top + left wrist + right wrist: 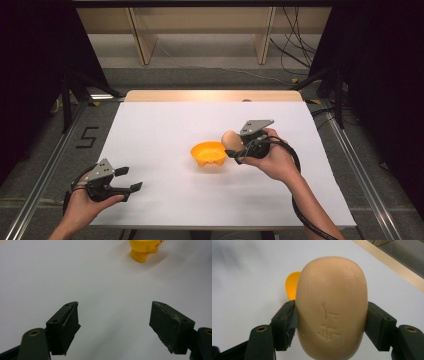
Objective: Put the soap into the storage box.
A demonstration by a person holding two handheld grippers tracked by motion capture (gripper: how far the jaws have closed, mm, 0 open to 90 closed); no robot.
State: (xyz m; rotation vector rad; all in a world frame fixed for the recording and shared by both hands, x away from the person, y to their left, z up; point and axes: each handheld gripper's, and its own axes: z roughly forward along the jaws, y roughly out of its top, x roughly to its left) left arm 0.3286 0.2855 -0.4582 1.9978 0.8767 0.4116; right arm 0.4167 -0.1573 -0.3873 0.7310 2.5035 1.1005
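A tan, egg-shaped lump (331,307) with faint marks pressed into its skin sits between the jaws of my right gripper (331,326), which is shut on it from both sides. From above, that lump (229,139) hangs just right of an orange bowl (208,153) on the white table, with my right gripper (236,148) behind it. The bowl's rim (291,285) peeks out behind the lump. My left gripper (128,179) rests near the front left of the table, open and with nothing in it (114,325). The orange bowl (145,248) shows far ahead of it.
The white sheet (165,125) covers the table, with a wooden strip (212,95) along the far edge. Wooden shelf legs (142,42) and loose cables (295,50) lie on the floor beyond. A cable (300,200) trails from my right gripper.
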